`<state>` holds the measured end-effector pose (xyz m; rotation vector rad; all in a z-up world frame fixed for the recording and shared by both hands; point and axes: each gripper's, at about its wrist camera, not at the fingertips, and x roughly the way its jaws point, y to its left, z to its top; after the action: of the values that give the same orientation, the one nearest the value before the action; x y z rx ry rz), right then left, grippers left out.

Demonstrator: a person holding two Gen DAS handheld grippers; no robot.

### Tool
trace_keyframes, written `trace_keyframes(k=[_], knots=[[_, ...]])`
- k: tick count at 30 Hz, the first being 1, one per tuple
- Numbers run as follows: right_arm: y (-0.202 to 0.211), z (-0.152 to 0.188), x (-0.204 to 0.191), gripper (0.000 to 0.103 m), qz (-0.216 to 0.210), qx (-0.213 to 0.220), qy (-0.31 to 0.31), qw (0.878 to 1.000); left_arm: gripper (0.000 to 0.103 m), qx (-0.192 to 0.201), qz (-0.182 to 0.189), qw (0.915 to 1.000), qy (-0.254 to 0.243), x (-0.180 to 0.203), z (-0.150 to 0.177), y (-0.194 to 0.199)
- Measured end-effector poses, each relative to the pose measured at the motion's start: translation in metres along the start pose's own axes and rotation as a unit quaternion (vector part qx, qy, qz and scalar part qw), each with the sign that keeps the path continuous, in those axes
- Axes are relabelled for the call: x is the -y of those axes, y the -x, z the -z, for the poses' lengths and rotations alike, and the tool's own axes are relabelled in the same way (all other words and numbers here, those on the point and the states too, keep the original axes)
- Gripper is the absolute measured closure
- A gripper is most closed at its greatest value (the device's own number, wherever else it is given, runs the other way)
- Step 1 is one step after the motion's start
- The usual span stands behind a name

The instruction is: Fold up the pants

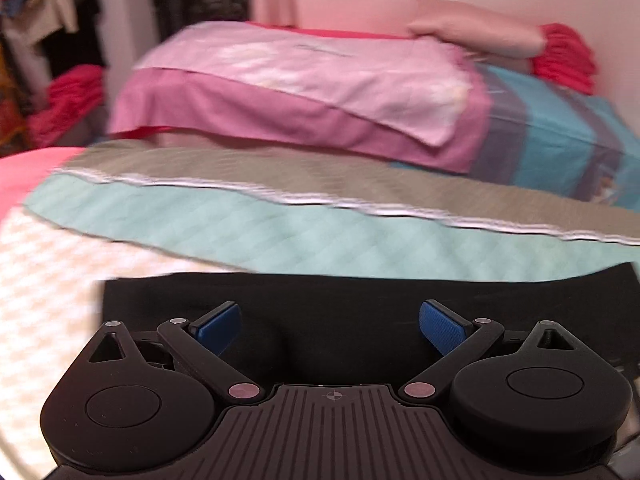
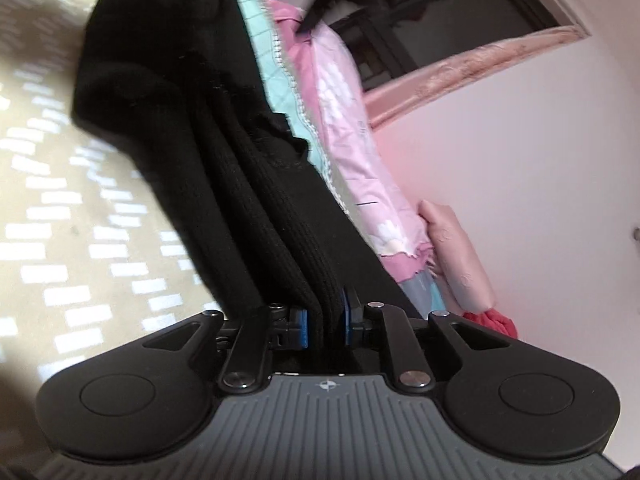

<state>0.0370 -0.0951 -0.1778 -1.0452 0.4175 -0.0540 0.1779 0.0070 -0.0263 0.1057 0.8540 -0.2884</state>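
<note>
Bed (image 1: pixel 44 280), covered with a cream patterned sheet, carries all items; quilt (image 1: pixel 280 236) in teal and grey plus stacked pillows (image 1: pixel 304 96) at the far side. Black ribbed pants (image 2: pixel 180 120) spread on the sheet, near edge just below the quilt, one portion raised and bunched toward the right wrist camera.

Right gripper (image 2: pixel 325 326): jaws closed tight on several gathered layers of the pants. Left gripper (image 1: pixel 330 326): jaws spread wide, nothing between them, positioned over the flat part of the pants (image 1: pixel 320 304); contact with the cloth not determinable.

Probable step: carrying one end over for a fold.

Risks:
- Layer slip from the thick pinch, giving a skewed fold
- Whole garment dragged across the sheet, since the flat part is unpinned
- Misaligned edges from bunched cloth
</note>
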Motion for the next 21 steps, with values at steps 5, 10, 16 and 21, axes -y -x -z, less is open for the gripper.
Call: trace_keyframes(k=[5, 10, 16, 21], knots=[[-0.009, -0.003, 0.020, 0.041, 0.026, -0.011, -0.035, 0.999, 0.000, -0.049, -0.026, 0.9951, -0.082, 0.058, 0.026, -0.048], [-0.010, 0.010, 0.031, 0.035, 0.051, -0.016, -0.035, 0.998, 0.000, -0.030, -0.023, 0.9965, -0.075, 0.051, 0.035, -0.049], [-0.003, 0.062, 0.055, 0.026, 0.097, -0.075, -0.116, 0.986, 0.000, -0.036, -0.005, 0.9977, -0.056, 0.044, 0.034, -0.052], [-0.015, 0.036, 0.064, 0.026, 0.105, -0.051, -0.124, 0.985, 0.000, -0.032, -0.018, 0.9978, -0.056, 0.049, 0.037, -0.051]])
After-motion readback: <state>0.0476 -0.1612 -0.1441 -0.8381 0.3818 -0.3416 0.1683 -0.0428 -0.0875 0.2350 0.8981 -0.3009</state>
